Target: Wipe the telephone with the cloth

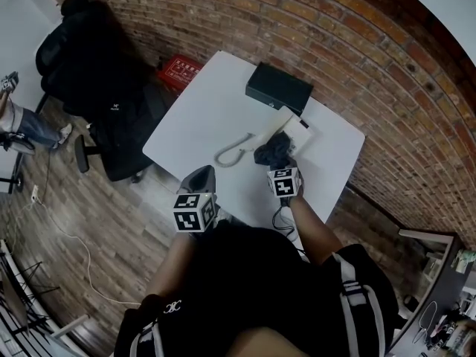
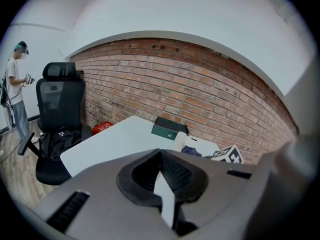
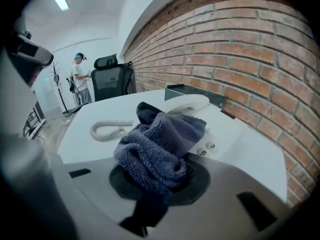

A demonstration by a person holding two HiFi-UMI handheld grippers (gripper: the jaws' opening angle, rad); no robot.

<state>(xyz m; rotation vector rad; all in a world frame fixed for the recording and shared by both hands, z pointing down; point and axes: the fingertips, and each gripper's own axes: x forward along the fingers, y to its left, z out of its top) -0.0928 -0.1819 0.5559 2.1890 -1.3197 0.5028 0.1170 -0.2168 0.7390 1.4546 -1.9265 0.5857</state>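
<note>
Head view: a white table [image 1: 201, 117] stands in a corner of the brick wall [image 1: 357, 43], its left half bare, an office chair [image 1: 97, 73] off its left edge.

Left gripper view: the left gripper [image 2: 162, 184] hangs at the near edge, jaws drawn together on nothing, well apart from the telephone [image 2: 200, 145].

Right gripper view: the right gripper [image 3: 155, 184] clamps a bunched blue cloth [image 3: 157, 144] against the telephone's keypad, the coiled cord [image 3: 110, 130] to its left.
</note>
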